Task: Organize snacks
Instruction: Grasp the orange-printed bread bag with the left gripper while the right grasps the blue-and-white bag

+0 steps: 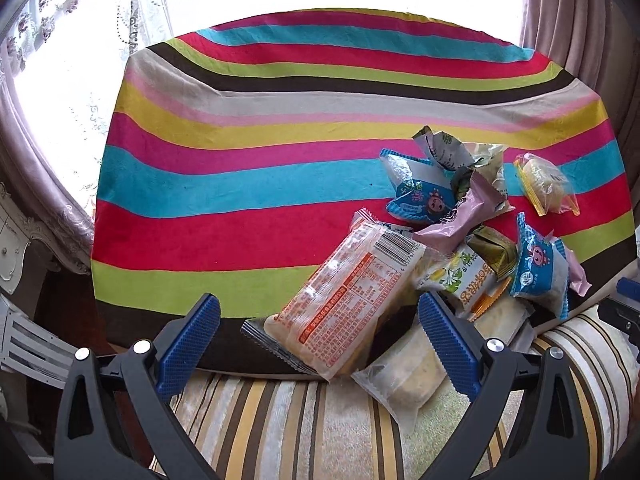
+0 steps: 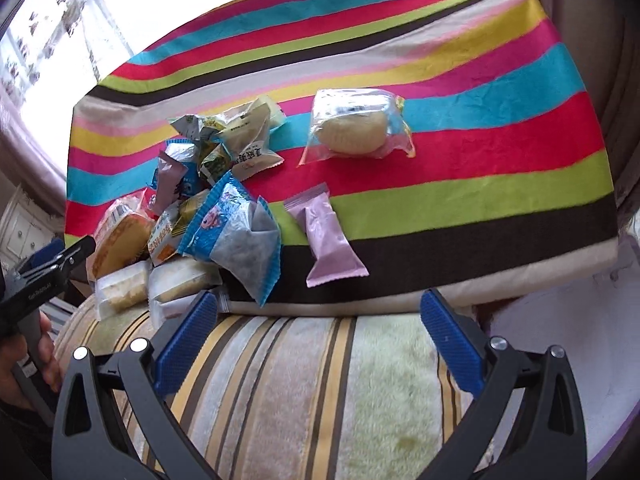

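Striped cloth [image 1: 280, 168] fills my view; my left gripper [image 1: 320, 340] gapes wide around the orange-printed packet [image 1: 340, 300], my right gripper [image 2: 320, 340] wide, empty.

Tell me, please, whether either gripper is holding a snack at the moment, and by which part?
Nothing is held. The left gripper and the right gripper are both open, with no snack clamped between their fingers.

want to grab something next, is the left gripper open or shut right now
Open. In the left wrist view the left gripper has its blue pads spread wide apart, with the orange-print snack pack lying loose between them, not clamped.
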A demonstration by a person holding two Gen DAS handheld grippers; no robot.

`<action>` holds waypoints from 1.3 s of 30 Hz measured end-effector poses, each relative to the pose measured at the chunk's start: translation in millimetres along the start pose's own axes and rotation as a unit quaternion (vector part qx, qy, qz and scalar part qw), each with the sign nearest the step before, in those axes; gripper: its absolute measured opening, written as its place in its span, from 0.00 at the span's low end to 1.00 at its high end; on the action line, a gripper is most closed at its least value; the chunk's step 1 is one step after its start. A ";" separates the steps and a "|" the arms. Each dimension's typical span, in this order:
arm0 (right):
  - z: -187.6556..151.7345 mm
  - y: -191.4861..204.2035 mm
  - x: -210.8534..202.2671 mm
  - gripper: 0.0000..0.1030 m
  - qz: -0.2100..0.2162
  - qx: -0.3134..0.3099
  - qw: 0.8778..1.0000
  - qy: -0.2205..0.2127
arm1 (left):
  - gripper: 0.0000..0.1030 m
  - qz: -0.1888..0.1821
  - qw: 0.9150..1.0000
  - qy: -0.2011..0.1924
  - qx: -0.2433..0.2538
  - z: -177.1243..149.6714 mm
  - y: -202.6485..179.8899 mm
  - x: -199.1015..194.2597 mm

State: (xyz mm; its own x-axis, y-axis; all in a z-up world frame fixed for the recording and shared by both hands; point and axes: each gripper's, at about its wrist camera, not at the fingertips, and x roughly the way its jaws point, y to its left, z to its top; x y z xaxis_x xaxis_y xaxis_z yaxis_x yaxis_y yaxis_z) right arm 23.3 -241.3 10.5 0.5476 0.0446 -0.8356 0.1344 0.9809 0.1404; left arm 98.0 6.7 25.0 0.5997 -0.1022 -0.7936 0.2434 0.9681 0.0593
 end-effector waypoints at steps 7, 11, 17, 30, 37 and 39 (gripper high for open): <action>13.9 46.5 19.4 0.99 -0.039 -0.162 0.986 -0.006 | 0.92 -0.006 0.999 0.023 0.034 6.4 -5.5 18.0; 15.1 56.0 34.7 0.96 -0.048 -0.204 0.978 0.007 | 0.87 -0.009 0.998 0.035 0.043 8.0 -8.2 26.8; 21.8 60.1 48.3 0.86 -0.048 -0.225 0.973 0.012 | 0.79 -0.015 0.998 0.044 0.048 10.4 -8.9 34.7; 27.2 68.1 66.9 0.51 -0.016 -0.243 0.969 0.033 | 0.52 -0.022 0.997 0.048 0.058 12.5 -16.3 40.8; 28.9 55.5 56.9 0.44 0.013 -0.212 0.977 0.007 | 0.41 -0.010 0.999 0.031 0.043 10.7 -11.8 32.1; 27.9 50.4 50.3 0.44 0.018 -0.202 0.979 -0.005 | 0.40 -0.004 0.999 0.022 0.036 11.0 -9.0 27.9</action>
State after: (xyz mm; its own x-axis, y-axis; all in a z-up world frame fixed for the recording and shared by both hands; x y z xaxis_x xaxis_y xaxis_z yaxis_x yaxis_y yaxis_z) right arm 80.7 -194.9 -9.7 0.5548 0.0816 -0.8279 -0.2225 0.9735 -0.0532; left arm 120.9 -7.3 8.9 0.5632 -0.0981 -0.8205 0.3031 0.9482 0.0946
